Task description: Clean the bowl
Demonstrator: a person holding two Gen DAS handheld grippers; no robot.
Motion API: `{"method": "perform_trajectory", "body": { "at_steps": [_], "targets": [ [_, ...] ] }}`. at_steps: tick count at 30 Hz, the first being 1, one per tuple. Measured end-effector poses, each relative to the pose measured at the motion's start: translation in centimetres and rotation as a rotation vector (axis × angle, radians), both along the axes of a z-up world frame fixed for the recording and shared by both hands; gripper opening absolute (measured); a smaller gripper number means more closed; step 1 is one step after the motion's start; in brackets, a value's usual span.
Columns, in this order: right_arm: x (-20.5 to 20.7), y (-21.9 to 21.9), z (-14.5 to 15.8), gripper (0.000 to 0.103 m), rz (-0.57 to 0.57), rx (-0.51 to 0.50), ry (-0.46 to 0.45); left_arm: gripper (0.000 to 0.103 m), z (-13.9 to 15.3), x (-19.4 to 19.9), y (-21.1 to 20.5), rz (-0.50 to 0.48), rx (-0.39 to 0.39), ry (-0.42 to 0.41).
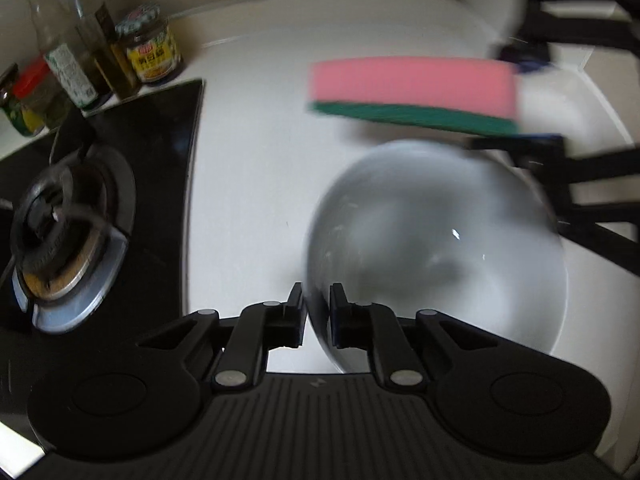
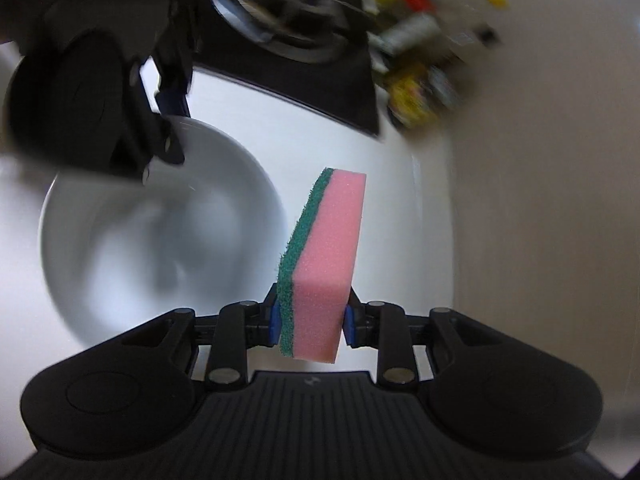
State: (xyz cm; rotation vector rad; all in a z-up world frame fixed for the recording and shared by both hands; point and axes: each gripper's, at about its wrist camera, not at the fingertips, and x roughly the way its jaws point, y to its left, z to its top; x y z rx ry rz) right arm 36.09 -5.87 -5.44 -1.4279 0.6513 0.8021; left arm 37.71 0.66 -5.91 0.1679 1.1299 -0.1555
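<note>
A white bowl [image 1: 440,240] sits on the white counter, blurred in both views. My left gripper [image 1: 316,308] is shut on its near rim, one finger inside and one outside. In the right wrist view the same gripper [image 2: 170,136] clamps the far left rim of the bowl [image 2: 140,240]. My right gripper [image 2: 310,320] is shut on a pink sponge with a green scouring side [image 2: 328,252], the green side facing the bowl. In the left wrist view the sponge [image 1: 412,88] hangs beyond the bowl's far rim, green side down.
A black gas hob with a burner [image 1: 68,224] lies left of the bowl. Several bottles [image 1: 80,60] and a yellow-labelled jar [image 1: 150,50] stand at the back left corner. A pale wall [image 2: 540,200] rises close on the sponge's right.
</note>
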Motion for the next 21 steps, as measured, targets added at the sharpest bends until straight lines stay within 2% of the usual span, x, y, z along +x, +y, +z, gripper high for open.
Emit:
{"method": "perform_trajectory", "body": {
  "at_steps": [3,7,9,13,16,19,21],
  "targets": [
    [-0.5,0.2,-0.8,0.025,0.019,-0.046,-0.024,0.014,-0.1,0.2,-0.1,0.006,0.001,-0.020],
    [-0.9,-1.8,-1.1,0.025,-0.052,-0.048,-0.004,0.014,0.0,1.0,0.0,0.010,-0.018,-0.015],
    [-2.6,-3.8,-0.8,0.025,-0.096,-0.058,-0.002,0.016,-0.1,1.4,-0.3,-0.001,-0.013,-0.013],
    [-5.8,-6.7,0.3,0.025,-0.159,-0.061,0.016,0.019,-0.2,2.0,-1.4,-0.031,0.010,-0.017],
    [-8.4,-8.7,2.3,0.025,-0.209,-0.022,0.071,0.021,-0.3,2.4,-1.8,-0.047,0.026,-0.017],
    [-9.6,-8.9,4.5,0.025,-0.186,0.026,0.079,0.020,-0.2,2.8,-1.9,-0.076,0.025,0.007],
    [-10.2,-7.6,5.7,0.025,-0.104,0.020,0.042,0.019,-0.2,3.3,-1.7,-0.101,0.016,0.032]
  ]
}}
